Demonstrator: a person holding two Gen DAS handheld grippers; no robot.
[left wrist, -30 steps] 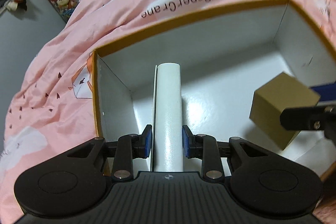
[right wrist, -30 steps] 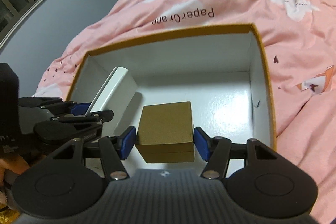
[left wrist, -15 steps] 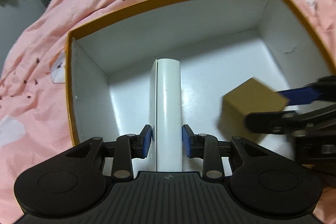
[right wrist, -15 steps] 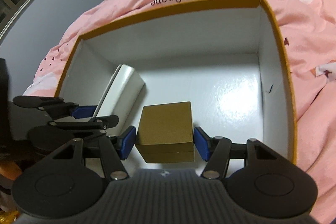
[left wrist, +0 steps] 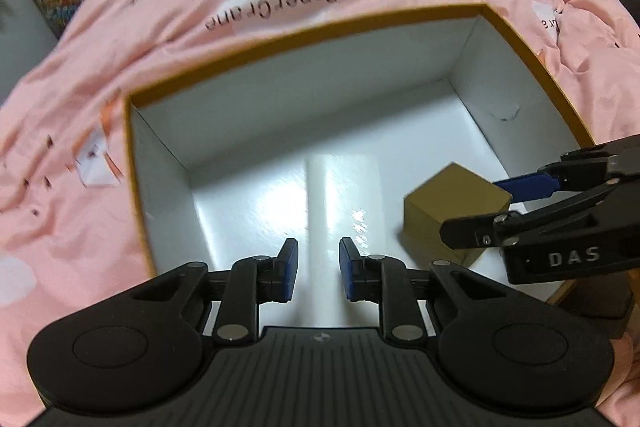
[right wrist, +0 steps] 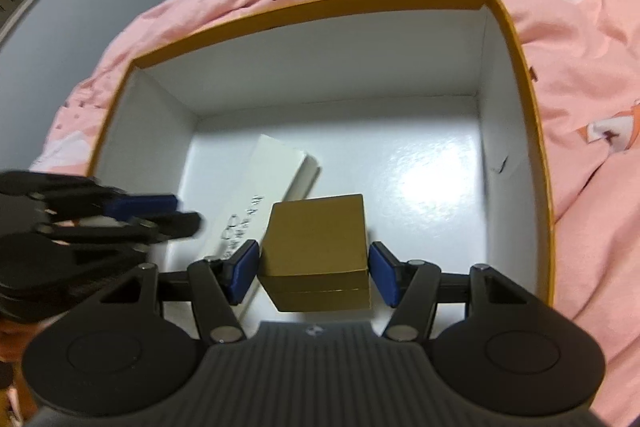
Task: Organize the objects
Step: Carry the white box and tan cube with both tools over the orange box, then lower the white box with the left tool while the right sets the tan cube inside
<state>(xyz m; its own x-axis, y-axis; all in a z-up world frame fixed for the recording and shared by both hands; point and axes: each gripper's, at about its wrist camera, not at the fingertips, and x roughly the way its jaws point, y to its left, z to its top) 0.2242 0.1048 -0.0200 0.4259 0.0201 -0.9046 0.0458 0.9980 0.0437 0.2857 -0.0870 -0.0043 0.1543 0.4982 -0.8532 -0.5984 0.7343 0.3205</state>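
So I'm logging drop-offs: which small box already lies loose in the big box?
The white box, lying flat on the floor by the left wall; the brown box sits between the right gripper's jaws.

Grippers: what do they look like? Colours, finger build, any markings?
Both are matte black plastic. The left gripper and right gripper each have a ribbed body, two round side discs, linkage fingers with silver pivot pins, and blue pads. White "DAS" lettering marks the right gripper's side. No cables visible.

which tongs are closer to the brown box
Right. The right tongs grip the brown box between their pads; the left tongs hang beside it over the white box, jaws closing on nothing.
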